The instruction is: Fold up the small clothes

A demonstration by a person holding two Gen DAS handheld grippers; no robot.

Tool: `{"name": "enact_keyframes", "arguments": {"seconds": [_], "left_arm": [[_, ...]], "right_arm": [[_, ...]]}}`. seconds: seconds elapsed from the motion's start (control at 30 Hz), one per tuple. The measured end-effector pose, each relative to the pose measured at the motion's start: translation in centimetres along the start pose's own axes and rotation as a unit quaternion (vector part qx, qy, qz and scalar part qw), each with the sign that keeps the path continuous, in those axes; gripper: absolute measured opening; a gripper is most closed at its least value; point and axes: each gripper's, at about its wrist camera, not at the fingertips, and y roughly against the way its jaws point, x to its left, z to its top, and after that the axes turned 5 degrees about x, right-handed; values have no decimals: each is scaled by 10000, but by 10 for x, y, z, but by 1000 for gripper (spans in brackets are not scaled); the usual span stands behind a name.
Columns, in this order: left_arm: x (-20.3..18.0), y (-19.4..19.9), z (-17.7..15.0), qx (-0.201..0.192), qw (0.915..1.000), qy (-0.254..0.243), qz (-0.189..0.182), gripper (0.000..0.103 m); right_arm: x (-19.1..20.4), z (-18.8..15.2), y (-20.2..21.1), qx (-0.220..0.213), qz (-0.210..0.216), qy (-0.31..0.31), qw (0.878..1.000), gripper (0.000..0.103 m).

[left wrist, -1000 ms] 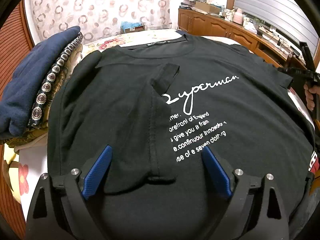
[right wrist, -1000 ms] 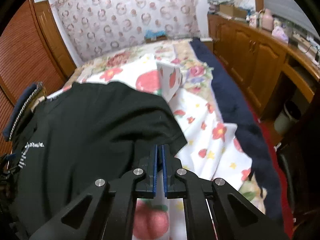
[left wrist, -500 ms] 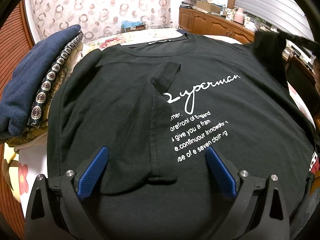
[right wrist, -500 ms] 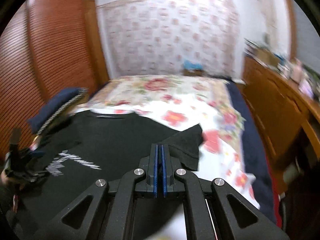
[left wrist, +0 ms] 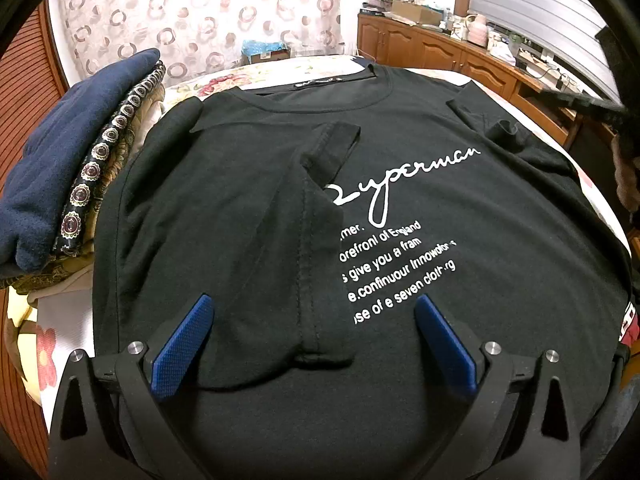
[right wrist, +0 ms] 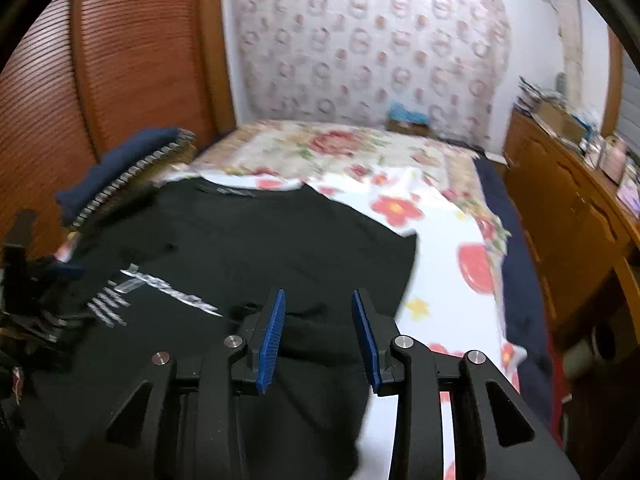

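Note:
A black T-shirt (left wrist: 400,184) with white lettering lies flat on the bed, collar at the far end. Its left side and left sleeve (left wrist: 332,148) are folded inward over the front. Its right sleeve (left wrist: 500,132) now lies folded onto the shirt's right shoulder. My left gripper (left wrist: 312,336) is open and empty, low over the shirt's near hem. My right gripper (right wrist: 318,332) is open and empty, just above the shirt (right wrist: 248,248) at its right side, over the dropped sleeve (right wrist: 304,320).
A stack of folded clothes (left wrist: 68,168) with a navy piece on top sits left of the shirt. The floral bedsheet (right wrist: 400,184) extends beyond and to the right. Wooden cabinets (right wrist: 568,200) line the right wall. A wooden wardrobe (right wrist: 120,60) stands on the left.
My right gripper carried the right sleeve up and inward over the shirt, then opened and let it go. The sleeve now rests on the shirt. The left gripper stayed nearly still.

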Motion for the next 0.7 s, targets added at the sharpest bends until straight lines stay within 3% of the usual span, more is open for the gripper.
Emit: {"name": "enact_keyframes", "arguments": {"seconds": [0.23, 0.43, 0.57, 0.63, 0.67, 0.7], "left_arm": [[0, 0, 0, -3, 10000, 2, 5, 102], [0, 0, 0, -3, 10000, 4, 5, 102], [0, 0, 0, -4, 10000, 4, 5, 102], [0, 0, 0, -4, 10000, 4, 6, 102], [0, 0, -1, -4, 10000, 5, 4, 102], [0, 0, -1, -5, 10000, 6, 2, 102]], "right_arm": [[-20, -2, -57, 607, -22, -111, 9981, 43], [-14, -2, -63, 548, -18, 0, 9985, 42], [-13, -6, -58, 600, 10, 100, 9982, 30], [-14, -7, -55, 654, 67, 56, 9978, 18], [-15, -7, -55, 666, 96, 43, 9977, 7], [-15, -7, -52, 642, 138, 44, 9978, 6]]}}
